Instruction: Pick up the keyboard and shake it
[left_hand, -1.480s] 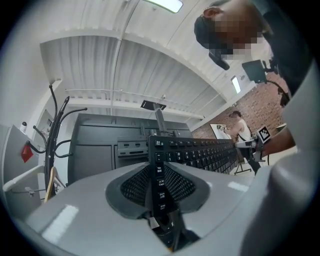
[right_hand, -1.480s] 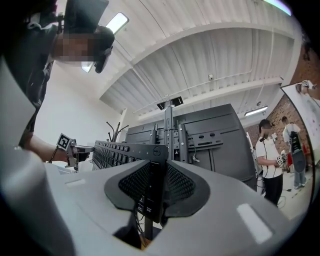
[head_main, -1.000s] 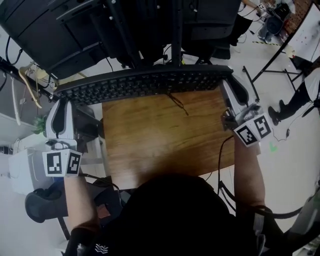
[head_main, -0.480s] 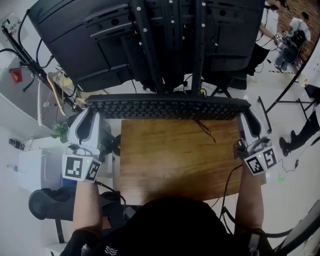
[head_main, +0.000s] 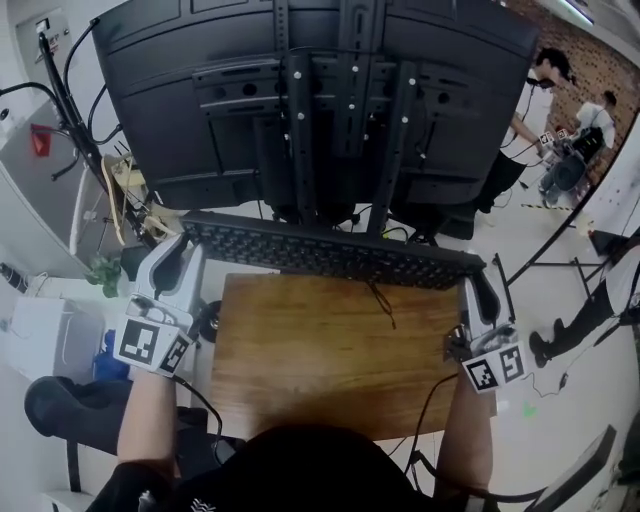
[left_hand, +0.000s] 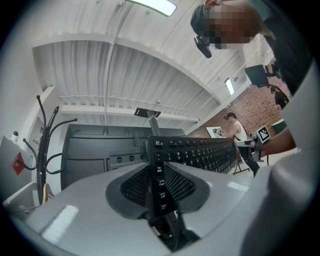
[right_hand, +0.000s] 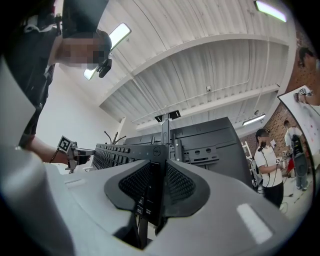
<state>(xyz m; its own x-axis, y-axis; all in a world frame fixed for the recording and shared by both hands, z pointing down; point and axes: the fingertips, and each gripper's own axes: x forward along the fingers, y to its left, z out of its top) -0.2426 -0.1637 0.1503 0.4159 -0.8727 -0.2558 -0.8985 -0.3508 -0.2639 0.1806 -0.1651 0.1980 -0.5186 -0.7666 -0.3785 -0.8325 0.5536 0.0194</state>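
A long black keyboard (head_main: 330, 252) hangs in the air above the far edge of the wooden table (head_main: 330, 345), tilted with its left end higher. My left gripper (head_main: 185, 243) is shut on the keyboard's left end (left_hand: 159, 177), which stands edge-on between the black mesh pads (left_hand: 132, 186). My right gripper (head_main: 476, 283) is shut on the right end (right_hand: 150, 192), its pads (right_hand: 177, 182) pressed against both faces. The keyboard's cable (head_main: 378, 298) dangles onto the table.
Right behind the keyboard stands the back of a large black monitor (head_main: 330, 100) on a mount. A coat stand (head_main: 70, 90) and a white box (head_main: 45, 335) are at the left. People stand at the far right (head_main: 530, 110).
Both grippers have lifted the keyboard up and away from me. It tilted from right end high, through level, to left end high.
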